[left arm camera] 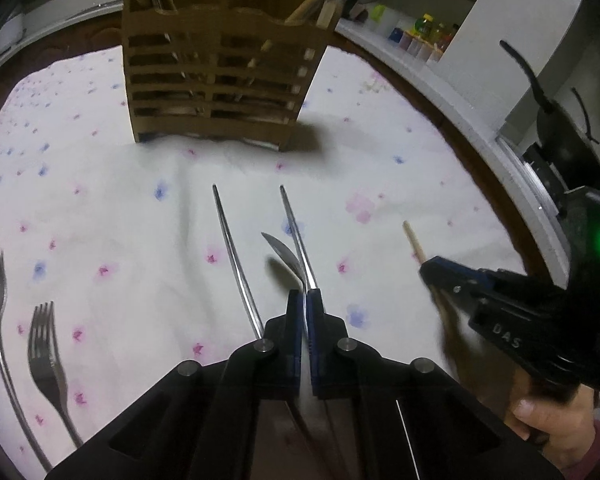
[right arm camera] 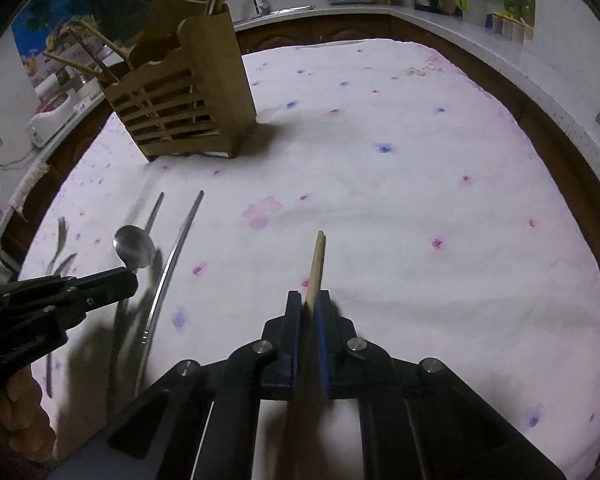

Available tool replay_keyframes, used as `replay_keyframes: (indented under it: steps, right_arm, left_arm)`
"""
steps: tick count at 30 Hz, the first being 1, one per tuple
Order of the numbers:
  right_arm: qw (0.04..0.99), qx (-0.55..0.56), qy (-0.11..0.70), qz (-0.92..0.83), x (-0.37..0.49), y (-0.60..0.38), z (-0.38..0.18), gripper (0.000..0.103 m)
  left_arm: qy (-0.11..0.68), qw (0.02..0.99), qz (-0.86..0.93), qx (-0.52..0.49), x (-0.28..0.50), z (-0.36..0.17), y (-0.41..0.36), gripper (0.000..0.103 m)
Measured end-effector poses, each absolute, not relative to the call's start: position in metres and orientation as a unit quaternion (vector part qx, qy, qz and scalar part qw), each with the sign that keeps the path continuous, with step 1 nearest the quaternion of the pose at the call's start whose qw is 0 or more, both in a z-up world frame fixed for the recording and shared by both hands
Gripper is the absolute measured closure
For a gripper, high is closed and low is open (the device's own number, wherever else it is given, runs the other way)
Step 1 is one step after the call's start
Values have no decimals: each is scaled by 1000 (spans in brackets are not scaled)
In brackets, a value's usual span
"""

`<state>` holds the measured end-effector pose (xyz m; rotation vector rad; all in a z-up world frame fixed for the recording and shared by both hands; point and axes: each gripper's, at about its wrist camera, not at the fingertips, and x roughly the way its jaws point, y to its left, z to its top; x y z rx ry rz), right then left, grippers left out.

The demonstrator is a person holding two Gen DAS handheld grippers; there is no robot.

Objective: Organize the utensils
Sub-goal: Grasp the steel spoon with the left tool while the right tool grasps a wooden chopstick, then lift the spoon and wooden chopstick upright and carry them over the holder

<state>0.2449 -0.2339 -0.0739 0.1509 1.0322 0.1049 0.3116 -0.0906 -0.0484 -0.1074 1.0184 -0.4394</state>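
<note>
Steel spoon sits clamped in our left gripper, bamboo chopstick in our right gripper. The slatted wooden caddy stands at twelve o'clock on the flowered cloth; we should lift each piece clear before carrying.

left claw clamping spoon, two forks left

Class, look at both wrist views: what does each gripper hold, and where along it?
Left gripper: metal spoon, gripped at its neck just below the bowl. Right gripper: wooden chopstick, gripped near one end.
</note>
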Motion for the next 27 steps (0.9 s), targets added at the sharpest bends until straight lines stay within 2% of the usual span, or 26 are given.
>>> replay_keyframes:
  steps: [2,9,15,22,27]
  right_arm:
    - [857,69,507,57,248,-230,-76,92]
    - [855,-4,516,50,253,-210,-75,92]
    - [855,41,512,64,251,-218,-74,97]
    - [884,86,452,82,226,-217,-30,97]
    - [913,109,380,98,202,-216,18,97]
  left_arm:
    - [478,852,-208,-55,308,-43,-87,102]
    - [461,860,-211,-68,292,-26,-73,102]
    - [445,867,-209,-83,273,-9,-53,102]
    - [423,876,-207,-101,245,10,-27,102]
    - [395,888,-205,-114,223,30,-8,102]
